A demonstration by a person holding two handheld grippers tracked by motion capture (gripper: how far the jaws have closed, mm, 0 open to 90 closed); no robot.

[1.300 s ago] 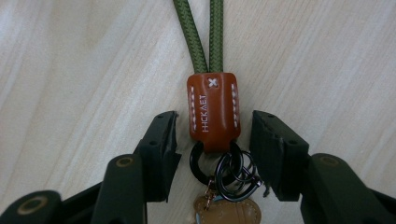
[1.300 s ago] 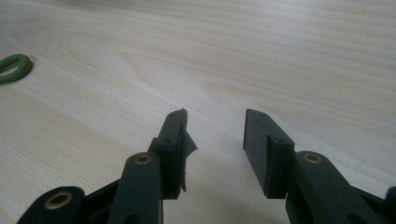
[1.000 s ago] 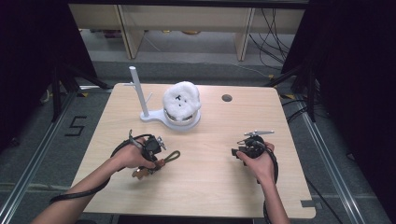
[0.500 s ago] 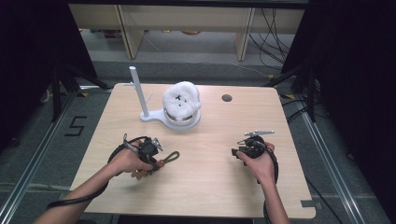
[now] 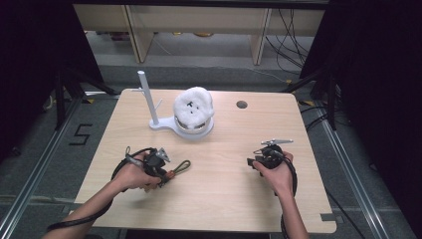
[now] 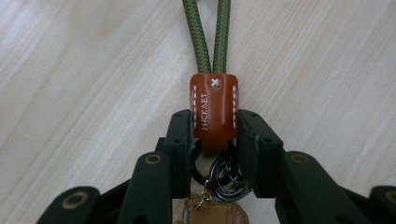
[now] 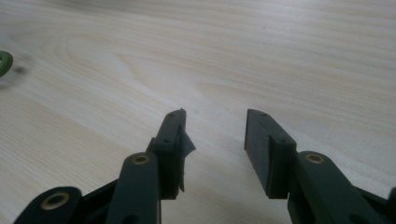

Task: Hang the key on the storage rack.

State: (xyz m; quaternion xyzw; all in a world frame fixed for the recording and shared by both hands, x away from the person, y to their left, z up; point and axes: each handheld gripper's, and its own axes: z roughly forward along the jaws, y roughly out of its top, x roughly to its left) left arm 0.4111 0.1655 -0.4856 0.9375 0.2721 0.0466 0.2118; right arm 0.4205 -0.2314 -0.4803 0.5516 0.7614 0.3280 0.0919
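A key strap lies on the wooden table: a green cord loop, a brown stitched leather tab and dark metal rings with a tan fob below. My left gripper is low over the table at the left. Its jaws are shut on the leather tab, and the green cord runs straight away from them. At the right my right gripper rests near the table, pointing left. In the right gripper view, my right gripper is open with bare wood between its fingers.
At the back of the table stands a white base with an upright post. A fluffy white ball sits on that base. A round cable hole lies to the right of them. The cord's end shows far left.
The left hand has shifted a little at the key strap. The right hand has kept still.
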